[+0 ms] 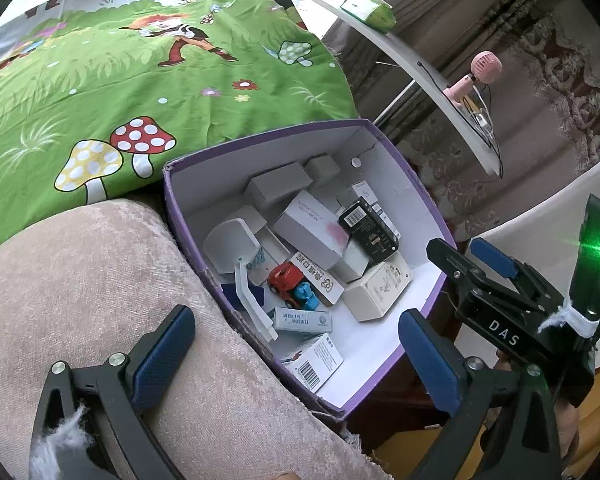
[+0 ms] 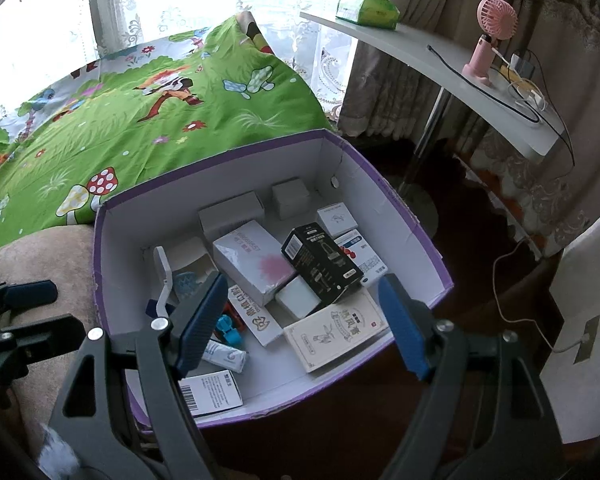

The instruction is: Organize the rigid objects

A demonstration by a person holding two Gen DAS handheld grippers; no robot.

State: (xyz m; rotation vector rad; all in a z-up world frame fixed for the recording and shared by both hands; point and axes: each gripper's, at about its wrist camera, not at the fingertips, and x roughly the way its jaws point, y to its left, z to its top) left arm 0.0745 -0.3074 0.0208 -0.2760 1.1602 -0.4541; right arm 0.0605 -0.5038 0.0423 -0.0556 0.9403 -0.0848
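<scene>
**Both grippers open, nothing held**

Left gripper (image 1: 296,344): jaws spread wide, blue pads apart, nothing between them; tilted down over the near-left corner of the purple box (image 1: 172,196). Right gripper (image 2: 304,320): jaws wide too, pads clear of everything, angled down above the near edge of the purple box. From the left wrist view the right gripper sits just right of the box, a bit of the person's hand (image 1: 568,412) showing behind its body.

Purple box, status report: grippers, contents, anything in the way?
Left gripper and right gripper open, empty, above purple box. Black carton tilted atop the pile. Nothing blocking.
</scene>
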